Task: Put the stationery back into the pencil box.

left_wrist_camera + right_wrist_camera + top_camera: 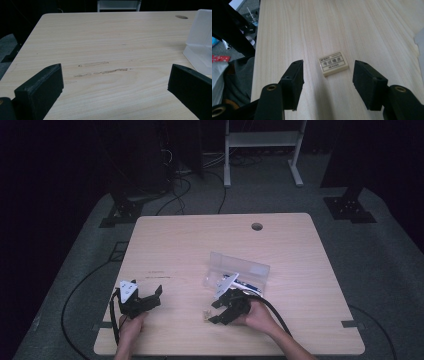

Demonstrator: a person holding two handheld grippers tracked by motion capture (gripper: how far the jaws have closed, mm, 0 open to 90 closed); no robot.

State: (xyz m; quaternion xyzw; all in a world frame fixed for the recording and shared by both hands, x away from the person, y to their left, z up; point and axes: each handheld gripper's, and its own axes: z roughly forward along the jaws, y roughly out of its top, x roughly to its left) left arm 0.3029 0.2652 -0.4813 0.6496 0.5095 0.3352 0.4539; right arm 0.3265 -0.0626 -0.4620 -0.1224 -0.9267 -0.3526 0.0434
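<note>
A small cream eraser (334,63) with a printed label lies flat on the wooden table (200,240). It rests just ahead of my right gripper (329,69), whose jaws stand open on either side of it without touching it. From above, the eraser (205,314) is a pale speck near the table's front edge, right at the tip of the right gripper (213,313). My left gripper (156,297) rests at the front left, open with nothing between its jaws. Bare wood lies ahead of the left gripper (115,85).
A clear plastic case (240,270) stands open in the middle of the table with pens inside, just behind the right hand. The same case (200,45) is at the right of the left gripper view. A cable hole (257,226) sits near the far edge.
</note>
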